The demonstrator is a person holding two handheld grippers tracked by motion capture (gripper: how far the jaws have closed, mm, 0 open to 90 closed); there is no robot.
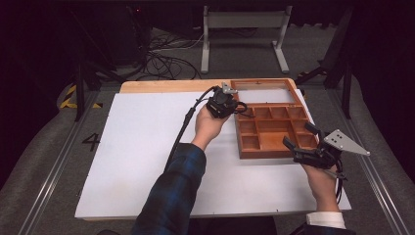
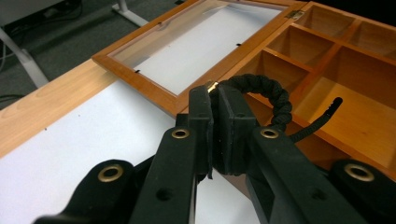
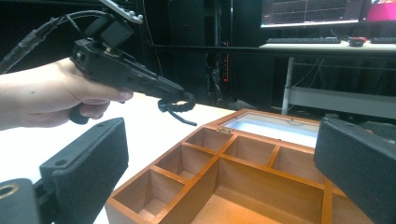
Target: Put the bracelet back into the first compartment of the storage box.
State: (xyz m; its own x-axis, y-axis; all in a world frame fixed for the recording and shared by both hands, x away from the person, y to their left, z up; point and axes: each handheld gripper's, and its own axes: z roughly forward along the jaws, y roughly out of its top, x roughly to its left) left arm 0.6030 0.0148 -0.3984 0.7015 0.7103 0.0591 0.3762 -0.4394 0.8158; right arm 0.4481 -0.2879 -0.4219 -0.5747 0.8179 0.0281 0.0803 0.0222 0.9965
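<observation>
My left gripper is shut on a black braided cord bent into a loop, with a small brass end at the pads. It hangs in the air over the far left corner of an open wooden box with several compartments. In the right gripper view the left gripper carries the cord just above the box's far left edge. My right gripper stands open at the box's near right corner, nothing between its jaws, and its view looks across the compartments.
The box's glass-paned lid lies flat behind it on the wooden table edge. A white sheet covers the table. Behind the table are metal stand legs and cables on the floor. The compartments look bare.
</observation>
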